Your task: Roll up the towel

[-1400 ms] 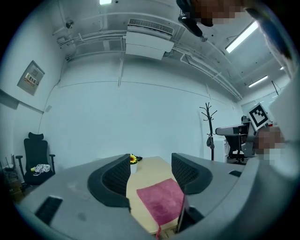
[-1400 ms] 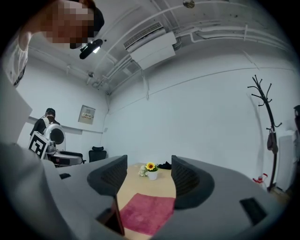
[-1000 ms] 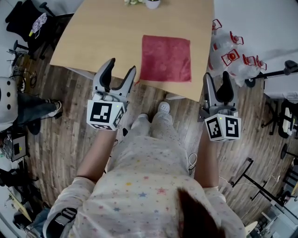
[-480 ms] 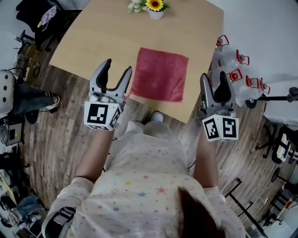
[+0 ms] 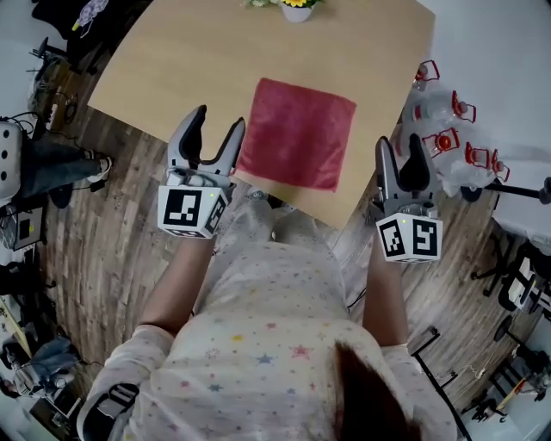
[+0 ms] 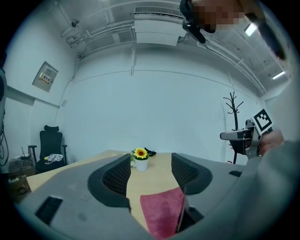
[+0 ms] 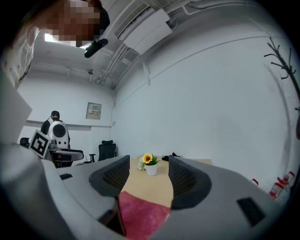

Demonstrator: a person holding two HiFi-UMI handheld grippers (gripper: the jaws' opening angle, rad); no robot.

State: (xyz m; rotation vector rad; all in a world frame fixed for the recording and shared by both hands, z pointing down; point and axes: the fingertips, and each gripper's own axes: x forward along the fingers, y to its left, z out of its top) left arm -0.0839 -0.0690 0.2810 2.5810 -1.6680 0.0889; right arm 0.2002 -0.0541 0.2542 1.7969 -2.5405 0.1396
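Towel [image 5: 297, 132], red and square, lies spread flat on the wooden tabletop [image 5: 189, 60], close to the edge nearest the person, with its near border running just inside that edge. At the tabletop's far side stands a small white pot with a sunflower [image 5: 297, 9].

The left claw [image 5: 219, 122] is held at the near edge, just beside the towel's near left corner, its jaws wide apart with nothing between them. Its own view looks through the gap across the tabletop to the sunflower pot, with the towel low and to the right.

The right claw [image 5: 399, 144] hangs off the tabletop's right corner, apart from the towel, jaws likewise spread wide and empty. Neither claw touches the cloth. Clear bottles with red caps [image 5: 448, 112] lie on the floor further right.
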